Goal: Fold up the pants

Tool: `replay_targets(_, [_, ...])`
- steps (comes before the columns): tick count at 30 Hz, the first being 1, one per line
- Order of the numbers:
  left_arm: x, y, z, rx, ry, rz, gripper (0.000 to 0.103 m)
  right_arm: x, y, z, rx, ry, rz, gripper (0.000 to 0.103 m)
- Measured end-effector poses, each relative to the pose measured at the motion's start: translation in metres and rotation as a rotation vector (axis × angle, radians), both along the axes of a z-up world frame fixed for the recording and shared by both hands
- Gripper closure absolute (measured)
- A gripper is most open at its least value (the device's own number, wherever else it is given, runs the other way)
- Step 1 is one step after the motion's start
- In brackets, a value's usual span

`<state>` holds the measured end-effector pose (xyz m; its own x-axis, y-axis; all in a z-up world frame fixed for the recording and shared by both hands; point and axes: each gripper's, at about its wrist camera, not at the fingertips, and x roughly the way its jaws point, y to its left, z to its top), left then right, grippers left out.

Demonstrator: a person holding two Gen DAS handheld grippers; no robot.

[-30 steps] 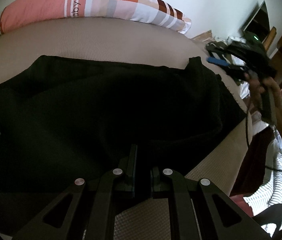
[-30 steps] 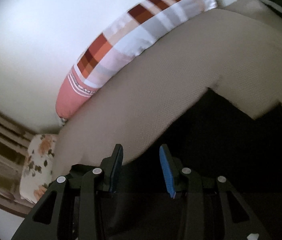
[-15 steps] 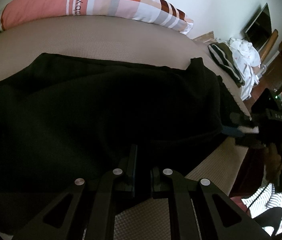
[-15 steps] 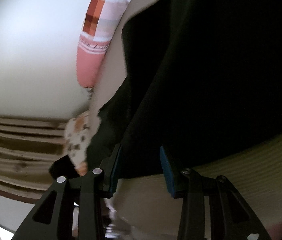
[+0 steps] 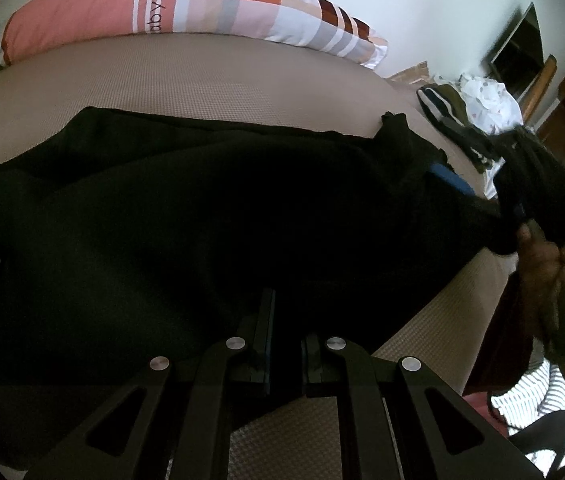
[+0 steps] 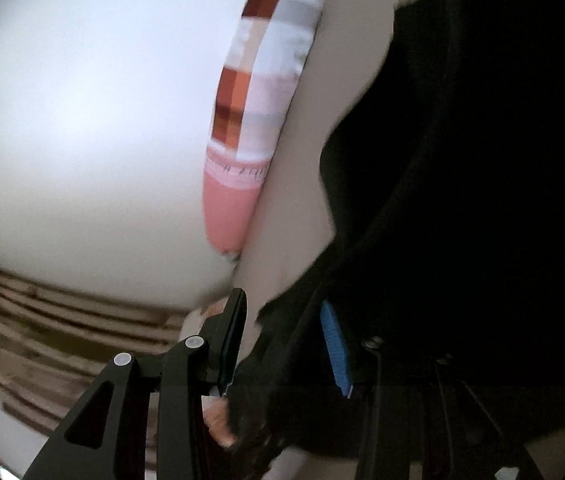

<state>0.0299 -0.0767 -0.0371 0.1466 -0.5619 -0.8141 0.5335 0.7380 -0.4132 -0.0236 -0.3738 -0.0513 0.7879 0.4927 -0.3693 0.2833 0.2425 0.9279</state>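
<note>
Left wrist view: the left gripper [image 5: 284,344] pinches the near edge of the pants [image 5: 202,216] lying across the bed [image 5: 210,84]; a weak pinch could let the cloth slip. Pillow [image 5: 186,8] far, clothes pile [image 5: 470,120] right. Right wrist view: the right gripper [image 6: 282,344], jaws wide, straddles the hem and may grab only one layer.

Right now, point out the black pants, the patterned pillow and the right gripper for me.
black pants [image 5: 210,216]: left wrist view, middle of the spread fabric.
patterned pillow [image 5: 210,4]: left wrist view, checked middle section.
right gripper [image 6: 282,340]: right wrist view, midway between fingertips, cloth edge there.
</note>
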Motion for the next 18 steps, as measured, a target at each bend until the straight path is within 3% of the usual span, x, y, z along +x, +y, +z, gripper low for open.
replay_targets(6, [0.0, 0.001, -0.003, -0.003, -0.005, -0.011, 0.093, -0.005, -0.034, 0.007, -0.105, 0.022, -0.171, 0.066])
replay_targets(8, [0.002, 0.002, -0.004, -0.008, -0.001, -0.011, 0.093, -0.007, -0.053, 0.005, -0.094, 0.065, -0.214, 0.066])
replay_targets(12, [0.002, 0.001, -0.003, -0.009, 0.0, -0.012, 0.093, -0.014, -0.071, -0.003, -0.053, 0.118, -0.216, 0.066])
replay_targets(18, [0.0, 0.002, -0.004, -0.015, 0.007, -0.002, 0.093, -0.044, -0.044, 0.009, -0.026, 0.152, -0.132, 0.063])
